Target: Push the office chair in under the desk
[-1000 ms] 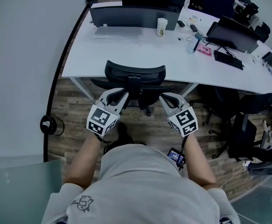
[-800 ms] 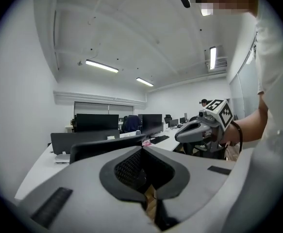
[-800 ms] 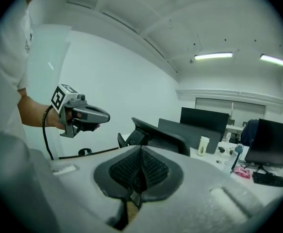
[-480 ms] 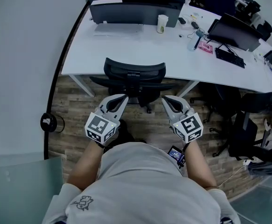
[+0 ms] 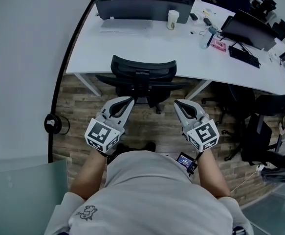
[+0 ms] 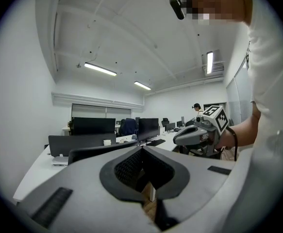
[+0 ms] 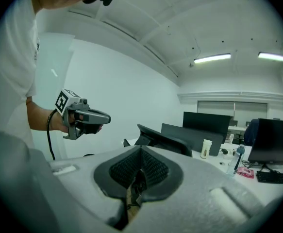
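Office chair (image 5: 142,76) stands at the near edge of the worktop (image 5: 132,45), backrest toward the person. Its seat is apparently under the top, though the slab hides how far. Left gripper (image 5: 126,102) and right gripper (image 5: 178,104) hover on the near side of the chair, clear of it, left and right of its column. Both pairs of fingers are pressed together, nothing between them. A cup (image 5: 171,19) sits far back on the worktop.
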